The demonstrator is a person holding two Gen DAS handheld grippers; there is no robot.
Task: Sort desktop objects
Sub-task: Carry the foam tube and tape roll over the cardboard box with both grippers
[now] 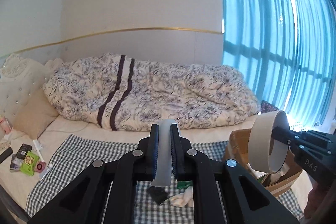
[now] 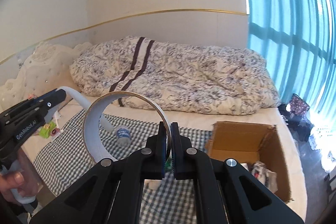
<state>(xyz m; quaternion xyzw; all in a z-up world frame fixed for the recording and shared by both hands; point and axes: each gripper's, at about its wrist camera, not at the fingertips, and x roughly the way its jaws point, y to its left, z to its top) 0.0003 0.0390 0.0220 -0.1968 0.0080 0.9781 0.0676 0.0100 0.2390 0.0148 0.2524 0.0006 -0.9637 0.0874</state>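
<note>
Beige tape ring (image 2: 126, 117), thin-walled, upright

"DAS" showing on right gripper (image 1: 273, 132) body; "GenRobot.AI" showing on left gripper (image 2: 63, 92) body.

left gripper (image 1: 163, 129) clamps bottle (image 1: 162, 152) above checked cloth (image 1: 84, 152). right gripper (image 2: 168, 129) pinches tape ring (image 2: 94, 133), ring up-left of its jaws. cardboard box (image 2: 273, 152) right of right gripper, on bed. quilt (image 1: 168, 87) behind cloth. small packets (image 1: 29, 162) far left of left gripper.
</note>
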